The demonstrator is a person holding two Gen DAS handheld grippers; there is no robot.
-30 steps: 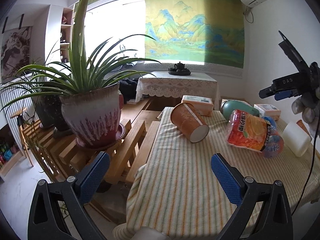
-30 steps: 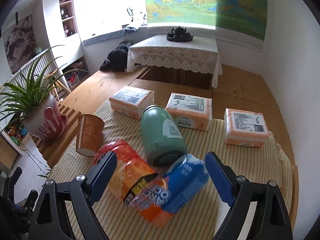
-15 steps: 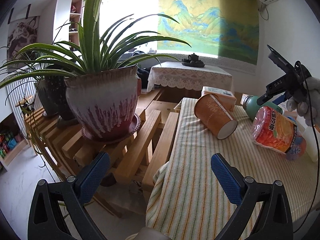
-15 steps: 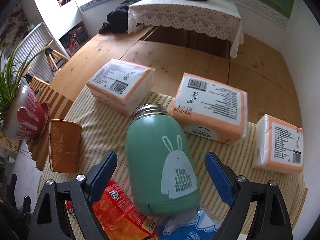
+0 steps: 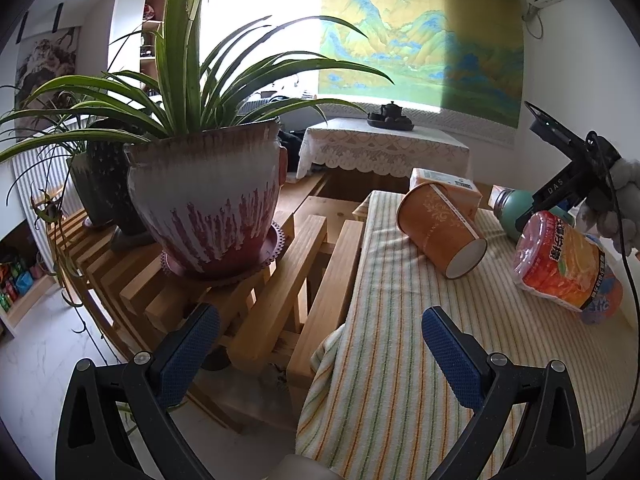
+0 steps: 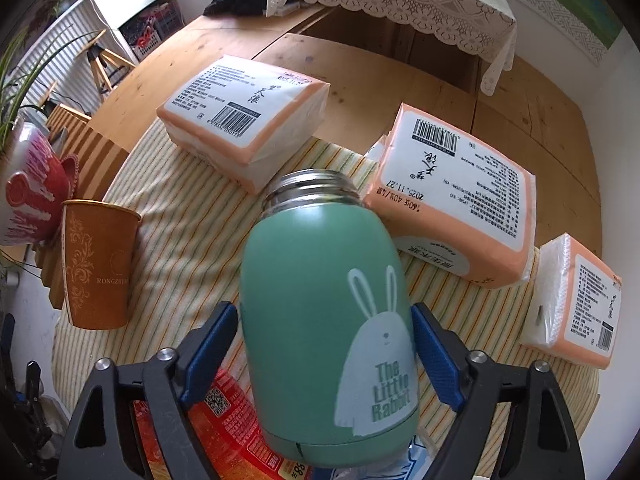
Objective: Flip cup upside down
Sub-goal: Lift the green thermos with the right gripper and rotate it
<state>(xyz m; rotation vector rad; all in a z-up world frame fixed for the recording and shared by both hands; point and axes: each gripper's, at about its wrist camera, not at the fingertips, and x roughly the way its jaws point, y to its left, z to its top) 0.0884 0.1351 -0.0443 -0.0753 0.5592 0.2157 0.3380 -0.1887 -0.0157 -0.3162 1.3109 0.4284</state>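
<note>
Lying on its side on the striped cloth [image 6: 192,216] of the counter, the green cup [image 6: 320,312] points its open metal mouth away from the right tool [image 6: 322,354], toward the tissue packs. A white rabbit and the words "The Little Rabbit" are printed on its wall.

1. Right tool: the blue pads [image 6: 434,354] stand on either side of the cup's lower body, just beside or touching its walls; contact cannot be confirmed. The jaws are spread to the cup's width.
2. Left tool [image 5: 320,348]: jaws wide apart, nothing between them. It hangs over the near left corner of the counter, where the cloth drapes over the edge.
3. In the left wrist view, the cup [image 5: 516,208] shows only partly at the far right, behind an orange snack bag [image 5: 560,264].
4. An orange paper cup [image 5: 440,232] lies tilted on the cloth, well apart from the green cup, open end toward the left tool.
5. Three tissue packs [image 6: 452,204] lie along the far edge of the cloth.
6. A potted plant [image 5: 204,200] stands on a slatted wooden rack [image 5: 260,304] beside the counter's left edge.
</note>
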